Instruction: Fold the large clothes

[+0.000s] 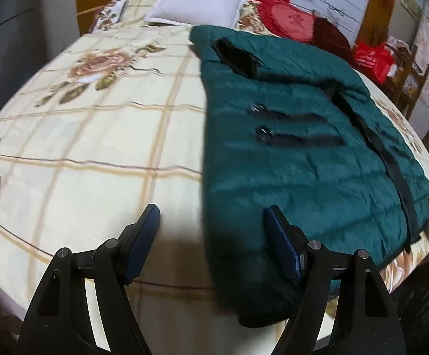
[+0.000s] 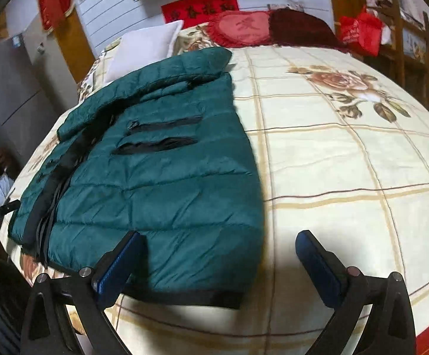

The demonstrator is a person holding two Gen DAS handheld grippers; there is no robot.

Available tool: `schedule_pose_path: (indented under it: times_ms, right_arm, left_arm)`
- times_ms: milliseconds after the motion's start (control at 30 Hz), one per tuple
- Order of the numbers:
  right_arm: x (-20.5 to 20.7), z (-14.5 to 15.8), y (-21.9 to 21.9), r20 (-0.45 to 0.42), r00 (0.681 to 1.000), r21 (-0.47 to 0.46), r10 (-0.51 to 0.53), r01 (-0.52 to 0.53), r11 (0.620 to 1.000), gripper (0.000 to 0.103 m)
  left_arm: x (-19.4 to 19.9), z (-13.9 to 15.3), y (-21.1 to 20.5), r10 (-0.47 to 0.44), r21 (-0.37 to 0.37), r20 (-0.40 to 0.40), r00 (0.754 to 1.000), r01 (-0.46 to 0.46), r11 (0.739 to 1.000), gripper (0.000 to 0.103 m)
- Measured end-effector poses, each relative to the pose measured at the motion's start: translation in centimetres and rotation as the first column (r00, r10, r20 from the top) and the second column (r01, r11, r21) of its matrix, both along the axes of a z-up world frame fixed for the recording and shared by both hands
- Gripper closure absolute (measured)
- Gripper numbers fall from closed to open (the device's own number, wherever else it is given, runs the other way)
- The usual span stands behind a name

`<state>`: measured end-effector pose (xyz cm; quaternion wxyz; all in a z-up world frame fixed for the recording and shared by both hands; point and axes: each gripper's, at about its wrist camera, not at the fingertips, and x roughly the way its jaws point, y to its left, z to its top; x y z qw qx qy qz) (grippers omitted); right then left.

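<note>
The green quilted jacket (image 1: 312,159) lies flat on the floral bedspread (image 1: 96,148), already doubled over on itself, and I take everything from it as my landmark. Its long axis runs from the hem near me up toward the white pillow (image 1: 199,0) at the head of the bed, with the collar end at the far side. My left gripper (image 1: 211,239) hovers at the jacket's near hem, over its folded edge: the jaws stand wide apart with nothing between the pads, one finger over bare bedspread, the other over the green cloth. My right gripper (image 2: 218,261) hangs at the same near hem from the other side, likewise spread and empty, one finger above the quilting (image 2: 161,195) and one above the sheet beyond the jacket's edge. So the garment sits between my two hands, reaching away from both along its length. The left looks a touch nearer the hem corner, though the fisheye makes that hard to call. I judge the next fold wants both hands at the hem, carrying it lengthwise toward the collar.
</note>
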<state>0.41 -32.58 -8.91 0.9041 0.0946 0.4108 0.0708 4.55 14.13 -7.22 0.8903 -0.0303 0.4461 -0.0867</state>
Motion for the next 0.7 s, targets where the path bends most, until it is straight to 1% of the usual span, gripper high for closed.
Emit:
schedule_pose_path:
  times_ms: [67,100,133,200,267,400,467,600,700]
  right_arm:
    - [-0.2,0.1,1.0,0.015,0.997,0.039,0.079,-0.079,0.996,0.000]
    - [-0.3,0.1,1.5,0.022,0.994,0.058,0.110,-0.111,0.992,0.000]
    - [-0.4,0.1,1.7,0.026,0.992,0.064,0.122,-0.124,0.990,0.000]
    - [-0.5,0.1,1.9,0.029,0.992,0.066,0.125,-0.127,0.990,0.000]
    - [-0.8,0.1,1.3,0.032,0.993,0.107,0.117,-0.120,0.987,0.000]
    - [-1.3,0.0,0.1,0.040,0.994,0.224,0.105,-0.112,0.968,0.000]
    - [-1.3,0.0,0.1,0.046,0.993,0.238,0.108,-0.116,0.964,0.000]
    - [-0.1,-0.1,0.7,0.069,0.990,0.231,0.123,-0.136,0.964,0.000]
    - [1.0,-0.2,1.0,0.090,0.988,0.228,0.122,-0.139,0.964,0.000]
  left_arm:
    - [-0.1,-0.5,-0.4,-0.024,-0.048,-0.026,0.999,0.023,0.999,0.028]
    - [-0.3,-0.5,-0.5,-0.029,-0.059,-0.018,0.999,0.028,0.998,0.028]
    - [-0.5,-0.4,-0.8,-0.054,-0.087,-0.024,0.998,0.052,0.995,0.026]
    - [-0.9,-0.4,-1.3,-0.095,-0.121,-0.027,0.995,0.091,0.988,0.025]
    - [-1.6,-0.4,-2.0,-0.130,-0.129,-0.025,0.991,0.126,0.984,0.020]
    - [-2.5,-0.2,-2.7,-0.164,-0.154,-0.024,0.986,0.158,0.975,0.019]
    - [-2.0,-0.2,-2.8,-0.165,-0.147,-0.021,0.986,0.160,0.976,0.019]
    - [0.2,-0.2,-2.4,-0.117,-0.204,-0.027,0.993,0.109,0.973,0.019]
    - [0.4,-0.3,-2.2,-0.099,-0.206,-0.015,0.995,0.094,0.974,0.019]
